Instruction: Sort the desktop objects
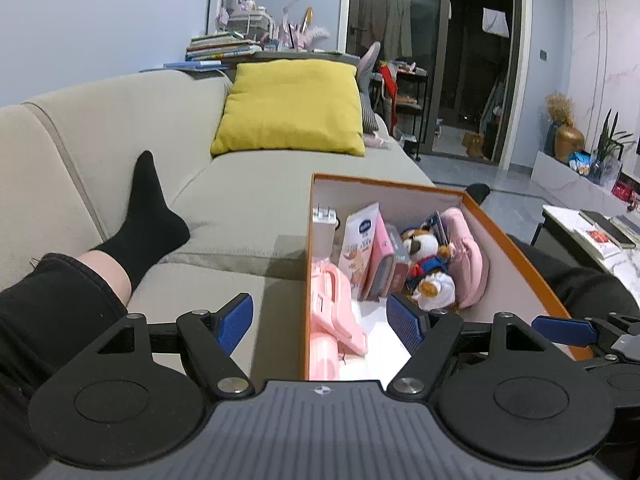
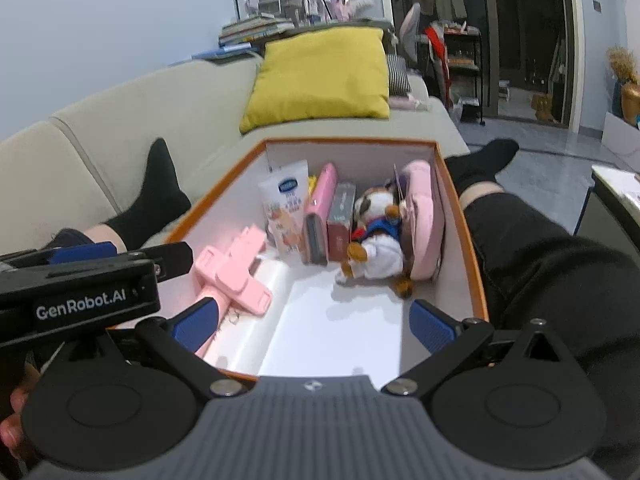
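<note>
Seen from the left wrist, the left tool (image 1: 322,322) stands wide with nothing between its blue pads, straddling the near left wall of an orange-rimmed box (image 1: 516,240) that rests on the sofa (image 1: 240,200) between a seated person's legs. One pad hangs outside the box above the cushion, the other inside it just above a pink plastic gadget (image 1: 334,312) lying flat on the white floor. Packed upright against the far wall are a white charger (image 1: 323,224), a soft pouch (image 1: 362,248), a pink case (image 1: 382,268), a plush cat (image 1: 430,268) and a pink padded bag (image 1: 466,256). From the right wrist, the right tool (image 2: 314,326) is likewise wide and empty, poised over the bare near half of the box floor, while the body of the left tool crosses the frame's left edge. The items look light. The plush cat (image 2: 376,236) and the padded bag (image 2: 424,216) would likely squash under the pads, so a pinch across the cat's torso or the bag's upper edge seems safest. The pouch (image 2: 286,208) is probably floppy and smooth — best taken near its stiffer top seam. The hard pink gadget (image 2: 232,276) appears rigid and somewhat slick, and its long handle — nearest the left pad — looks the surest place to grip.
</note>
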